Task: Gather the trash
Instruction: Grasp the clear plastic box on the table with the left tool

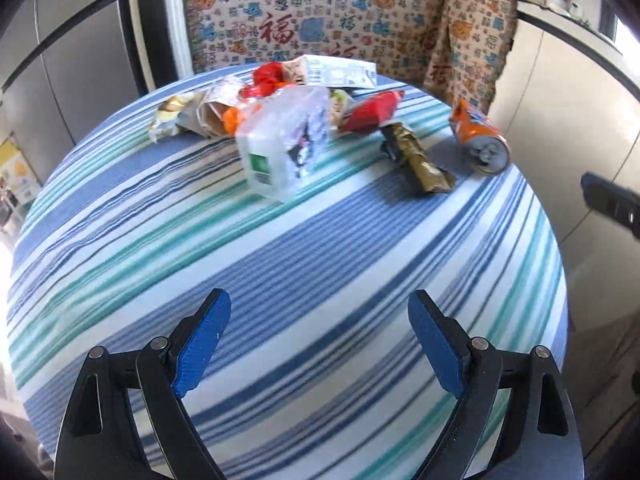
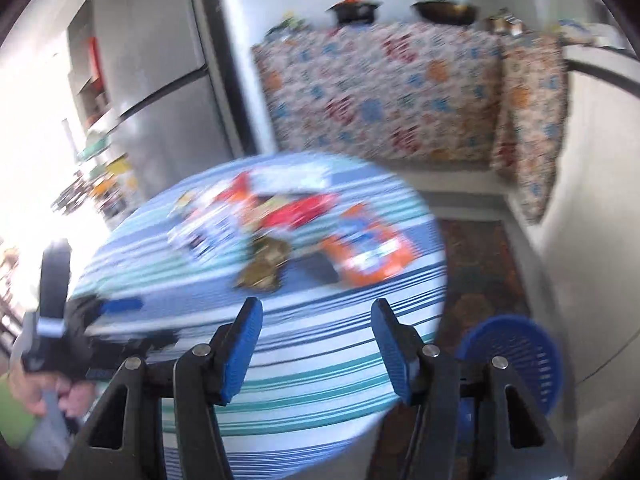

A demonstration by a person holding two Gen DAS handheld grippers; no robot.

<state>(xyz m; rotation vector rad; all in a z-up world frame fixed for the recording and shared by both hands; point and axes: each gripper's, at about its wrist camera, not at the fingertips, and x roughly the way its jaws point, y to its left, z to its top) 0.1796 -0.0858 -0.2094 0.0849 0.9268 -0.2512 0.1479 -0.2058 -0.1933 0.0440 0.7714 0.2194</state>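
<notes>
Trash lies at the far side of a round table with a blue striped cloth [image 1: 320, 248]: a clear plastic box [image 1: 286, 144], a red wrapper [image 1: 374, 112], a gold wrapper [image 1: 418, 158], a crushed orange can [image 1: 480, 138], a white carton [image 1: 340, 72] and crumpled paper wrappers [image 1: 188, 114]. My left gripper [image 1: 318, 344] is open and empty above the near part of the table. My right gripper [image 2: 316, 352] is open and empty over the table's near right edge; its view is blurred. The orange can [image 2: 368, 246] and gold wrapper [image 2: 264, 266] lie ahead of it.
A blue plastic basket [image 2: 516, 360] stands on the floor right of the table. A patterned cloth [image 1: 320, 12] covers furniture behind the table. A fridge [image 2: 160, 92] stands at the back left. A white counter [image 1: 560, 92] is on the right. The left gripper and hand [image 2: 72, 320] show at the left.
</notes>
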